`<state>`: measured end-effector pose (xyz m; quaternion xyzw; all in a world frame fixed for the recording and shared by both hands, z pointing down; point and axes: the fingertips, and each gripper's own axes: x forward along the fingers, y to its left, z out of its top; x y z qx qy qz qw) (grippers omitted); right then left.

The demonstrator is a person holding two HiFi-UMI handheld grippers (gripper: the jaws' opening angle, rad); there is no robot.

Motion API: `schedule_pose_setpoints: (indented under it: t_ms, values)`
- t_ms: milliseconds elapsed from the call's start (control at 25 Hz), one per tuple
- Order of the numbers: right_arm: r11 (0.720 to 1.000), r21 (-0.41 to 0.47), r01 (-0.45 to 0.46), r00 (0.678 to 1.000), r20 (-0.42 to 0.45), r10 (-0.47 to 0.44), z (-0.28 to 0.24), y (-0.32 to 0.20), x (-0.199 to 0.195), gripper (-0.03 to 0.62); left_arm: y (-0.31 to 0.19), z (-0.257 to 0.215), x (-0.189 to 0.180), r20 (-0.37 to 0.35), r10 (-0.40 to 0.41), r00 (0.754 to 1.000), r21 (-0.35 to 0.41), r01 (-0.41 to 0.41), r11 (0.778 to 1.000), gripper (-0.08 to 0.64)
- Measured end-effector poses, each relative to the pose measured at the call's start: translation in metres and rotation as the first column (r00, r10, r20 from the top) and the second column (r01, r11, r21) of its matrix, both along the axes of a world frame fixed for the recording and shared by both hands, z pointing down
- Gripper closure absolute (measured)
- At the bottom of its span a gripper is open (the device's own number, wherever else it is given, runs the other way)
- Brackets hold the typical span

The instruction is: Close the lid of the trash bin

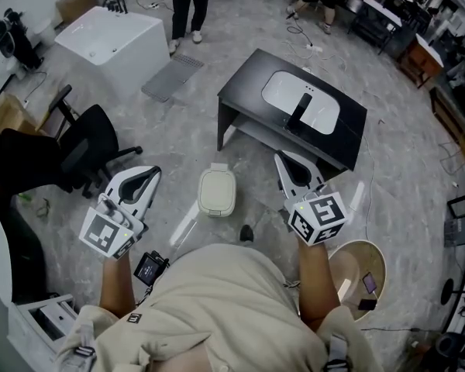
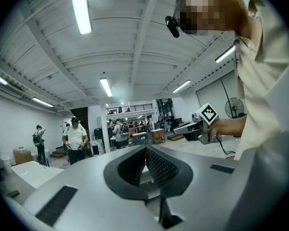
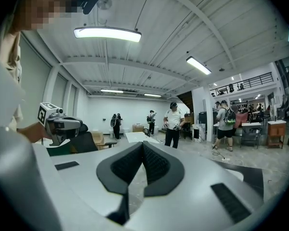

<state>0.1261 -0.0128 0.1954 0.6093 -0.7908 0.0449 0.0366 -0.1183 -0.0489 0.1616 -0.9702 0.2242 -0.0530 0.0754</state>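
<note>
The left gripper [image 2: 145, 150], a pale grey two-jaw tong with ribbed black pads, has its jaws pressed together at the tips with nothing between them. The right gripper [image 3: 142, 146] matches it: tips meeting, empty. Both are held level at the person's waist and aim out across the room, so neither gripper view takes in the task's thing.

That thing, the small cream plastic trash bin [image 1: 216, 191], stands on the grey concrete floor between the two grippers and well below them, just ahead of the person's dark shoe [image 1: 246, 233]. From above, its rounded cream lid [image 1: 216, 186] appears to lie flat or nearly so. Whether it is fully seated cannot be told.

The bin looks light. A push landing off centre or on the rim would likely slide or tip it rather than seat the lid. The shoe close by could also knock it.

Counted: two grippers, one bin, one lid. Beyond stand one black table with a white inset basin [image 1: 302, 111] and one black office chair [image 1: 87, 147].
</note>
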Motion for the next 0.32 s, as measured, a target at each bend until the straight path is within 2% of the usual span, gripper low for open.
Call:
schedule_pose_setpoints:
  t_ms: [320]
  values:
    - [1.000,-0.008,-0.015,1.000,0.000,0.015,0.0046,0.0078,-0.0012,0.569,0.0049,0.0006,0.0000,-0.018,0.017,1.000,0.014,-0.016,1.000,0.545]
